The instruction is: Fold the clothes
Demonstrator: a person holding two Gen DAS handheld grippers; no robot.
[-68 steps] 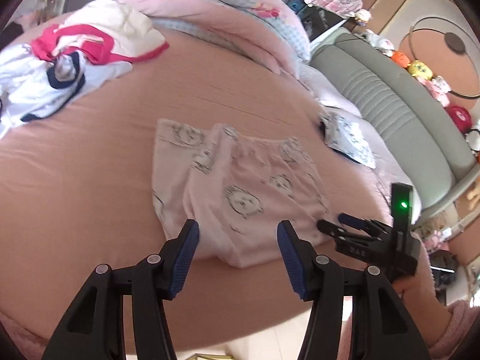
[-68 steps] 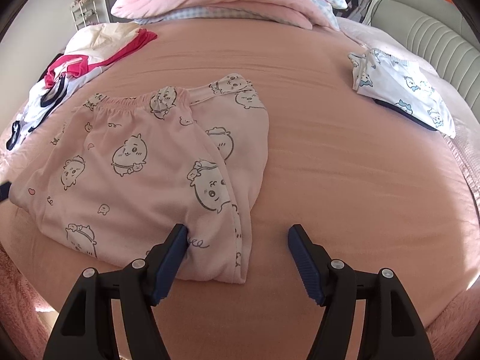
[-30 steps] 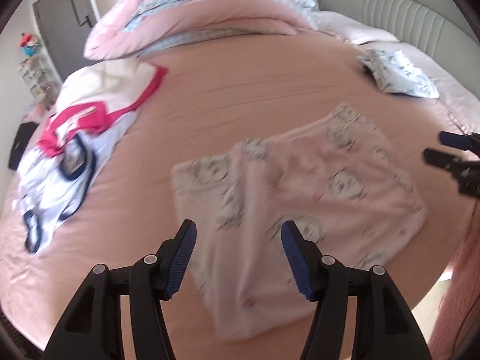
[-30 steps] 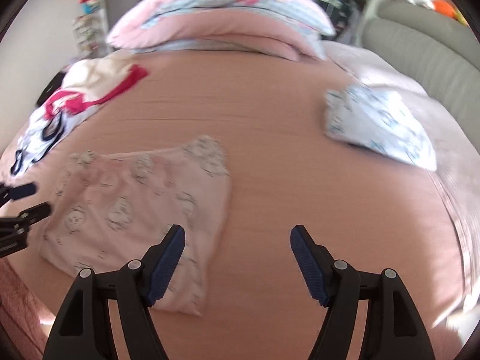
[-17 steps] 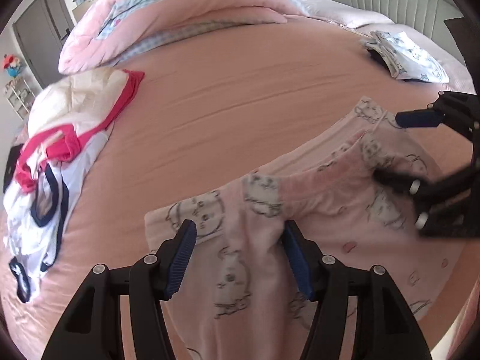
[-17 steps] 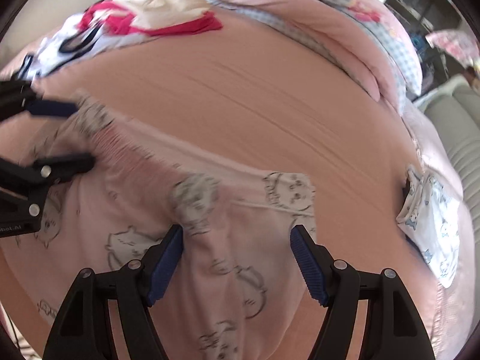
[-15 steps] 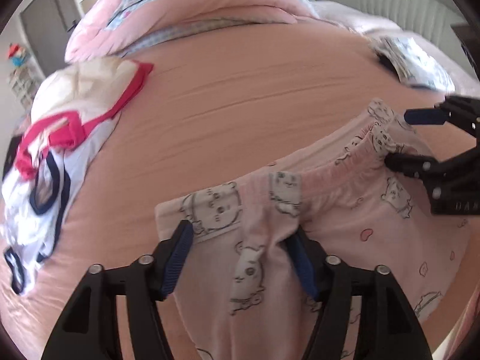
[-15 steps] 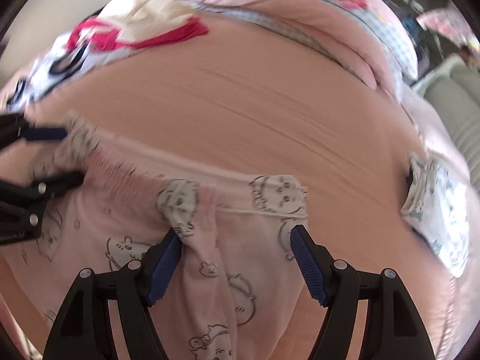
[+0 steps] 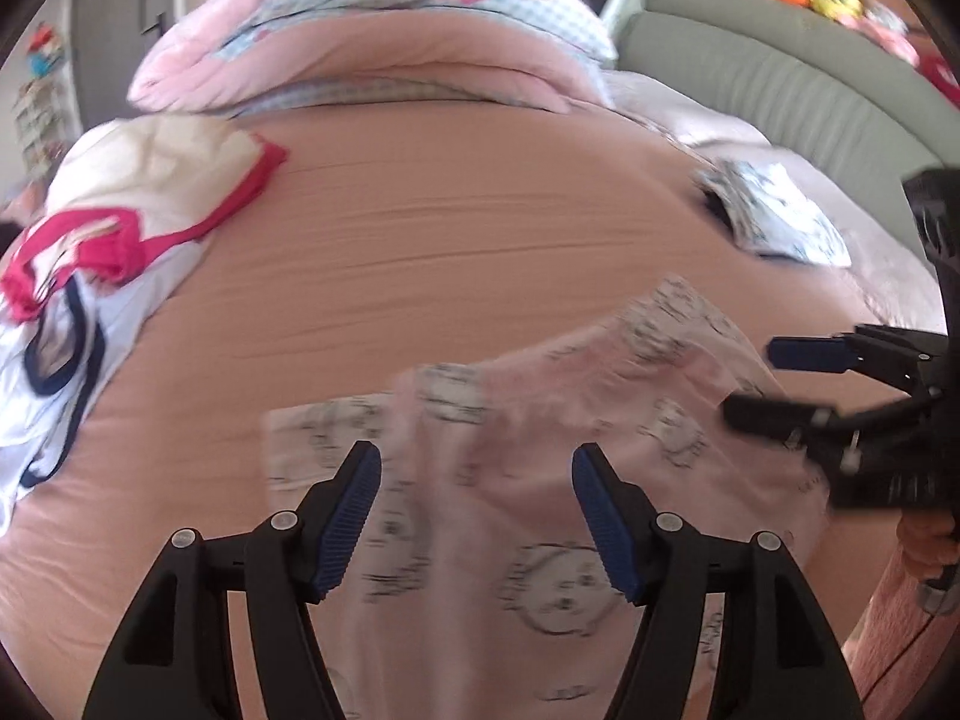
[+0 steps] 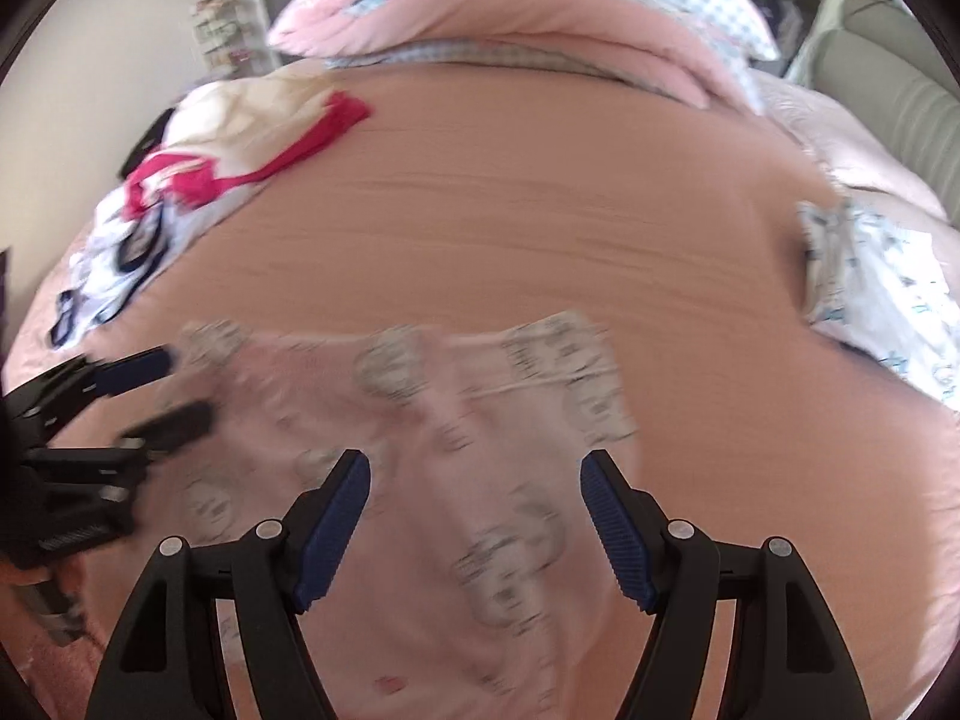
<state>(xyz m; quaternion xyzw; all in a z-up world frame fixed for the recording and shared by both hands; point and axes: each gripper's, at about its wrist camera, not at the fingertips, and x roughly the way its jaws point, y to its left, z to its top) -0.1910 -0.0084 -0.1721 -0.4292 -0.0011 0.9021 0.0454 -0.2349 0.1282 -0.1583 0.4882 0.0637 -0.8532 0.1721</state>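
The left gripper (image 9: 474, 507) points steeply down over the near part of the pink shorts (image 9: 540, 480), its jaws spread wide; the blue pads (image 9: 351, 513) stand apart with cloth showing between them, but the blur hides whether either pad touches it, and nothing is pinched. The right gripper (image 10: 474, 516) is tilted down the same way, jaws likewise released and wide, with the shorts (image 10: 456, 462) lying beneath the gap and no fabric clamped. In the left wrist view the right gripper (image 9: 780, 378) comes in from the right edge, pointing leftward at the waistband end of the shorts, its fingers parted and just beside the cloth; below it a bit of a pink sleeve (image 9: 900, 612) shows at the frame edge. In the right wrist view the left gripper (image 10: 162, 390) enters from the left edge, fingers parted, close against the other end of the shorts. The shorts lie flat on the near middle of the bed (image 9: 480, 228), partly folded, printed with small cartoon faces, smeared by motion. Farther out, a heap of white, red and navy clothes (image 9: 108, 228) sits on the left side of the bed, a folded white and blue piece (image 9: 780, 222) on the right side well apart from the shorts, and a pink and checked duvet (image 9: 390, 48) is bunched at the far end, beside a grey headboard (image 9: 780, 78).
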